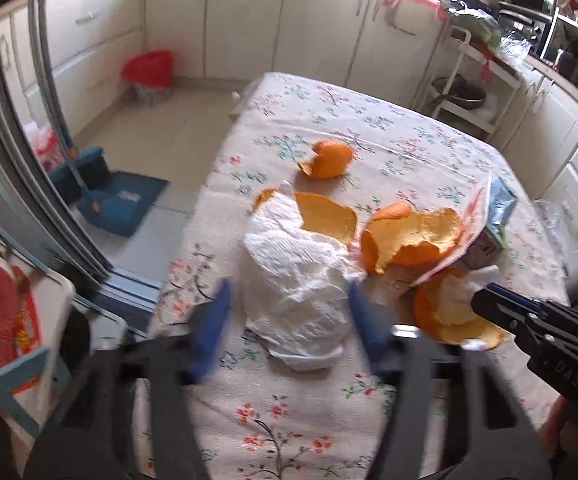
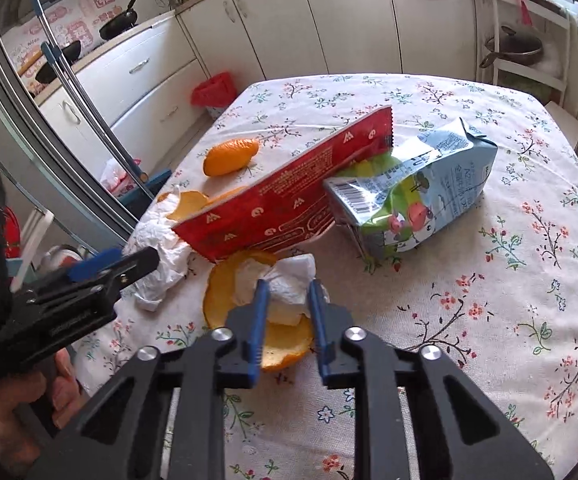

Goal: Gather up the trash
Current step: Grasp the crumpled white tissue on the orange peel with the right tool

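A big crumpled white paper towel (image 1: 297, 280) lies on the floral table (image 1: 289, 420) between the blue pads of my left gripper (image 1: 289, 285). The right pad touches its side; a sliver of cloth shows beside the left pad. My right gripper (image 2: 288, 284) is shut on a small white tissue wad (image 2: 289, 276) resting in an orange peel (image 2: 277, 344). More peels (image 1: 409, 236) and a peel shell (image 1: 329, 158) lie further back. A red wrapper (image 2: 289, 192) leans on a blue-green carton (image 2: 417, 192).
A red-lined waste bin (image 1: 149, 72) stands on the floor by the cabinets, beyond the table's far left corner. A blue dustpan (image 1: 117, 200) with long handles sits on the floor to the left. A white rack (image 1: 469, 92) stands at the back right.
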Demonstrator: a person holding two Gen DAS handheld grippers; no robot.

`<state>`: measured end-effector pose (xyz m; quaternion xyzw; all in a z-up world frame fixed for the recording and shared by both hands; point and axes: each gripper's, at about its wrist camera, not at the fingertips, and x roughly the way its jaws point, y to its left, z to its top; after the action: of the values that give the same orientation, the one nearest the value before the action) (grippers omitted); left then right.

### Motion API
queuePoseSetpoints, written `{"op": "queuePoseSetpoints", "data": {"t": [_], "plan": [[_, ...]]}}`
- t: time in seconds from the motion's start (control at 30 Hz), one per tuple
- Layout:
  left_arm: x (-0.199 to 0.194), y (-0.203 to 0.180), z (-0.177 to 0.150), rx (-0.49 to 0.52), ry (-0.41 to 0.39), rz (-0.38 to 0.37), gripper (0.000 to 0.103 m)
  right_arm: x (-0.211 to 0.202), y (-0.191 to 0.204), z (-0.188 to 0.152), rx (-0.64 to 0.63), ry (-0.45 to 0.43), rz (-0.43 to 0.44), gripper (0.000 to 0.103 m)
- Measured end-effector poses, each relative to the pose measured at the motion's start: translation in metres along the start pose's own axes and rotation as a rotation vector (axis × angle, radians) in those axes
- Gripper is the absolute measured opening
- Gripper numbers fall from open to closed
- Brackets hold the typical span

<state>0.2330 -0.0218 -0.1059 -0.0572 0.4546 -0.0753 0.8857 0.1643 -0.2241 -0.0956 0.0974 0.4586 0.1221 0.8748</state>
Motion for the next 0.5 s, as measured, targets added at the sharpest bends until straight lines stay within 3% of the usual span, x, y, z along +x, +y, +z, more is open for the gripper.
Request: {"op": "queuePoseSetpoints", "data": {"t": [0.07,0.17,0.37,0.43,0.47,0.5], "plan": [[-0.002,0.003,-0.001,-0.023,0.005,-0.049,0.019,-0.005,0.000,0.000,0.003,-0.014,0.018,0.019],[-0.011,0.002,-0.003,-0.026,-0.019,-0.080,0.007,-0.017,-0.005,-0.001,0.037,-0.044,0.063,0.018],[-0.018,0.005,-0.010,-0.031,-0.025,-0.088,0.006,-0.043,-0.026,-0.004,0.154,-0.104,0.146,0.018],[-0.014,0.006,-0.011,-0.040,-0.015,-0.068,0.023,-0.051,-0.032,-0.009,0.178,-0.111,0.137,0.018],[-0.013,0.005,-0.012,-0.044,-0.018,-0.045,0.046,-0.051,-0.034,-0.011,0.186,-0.109,0.130,0.018],[-0.014,0.005,-0.012,-0.043,-0.028,-0.021,0.059,-0.052,-0.036,-0.012,0.191,-0.107,0.120,0.018]]}}
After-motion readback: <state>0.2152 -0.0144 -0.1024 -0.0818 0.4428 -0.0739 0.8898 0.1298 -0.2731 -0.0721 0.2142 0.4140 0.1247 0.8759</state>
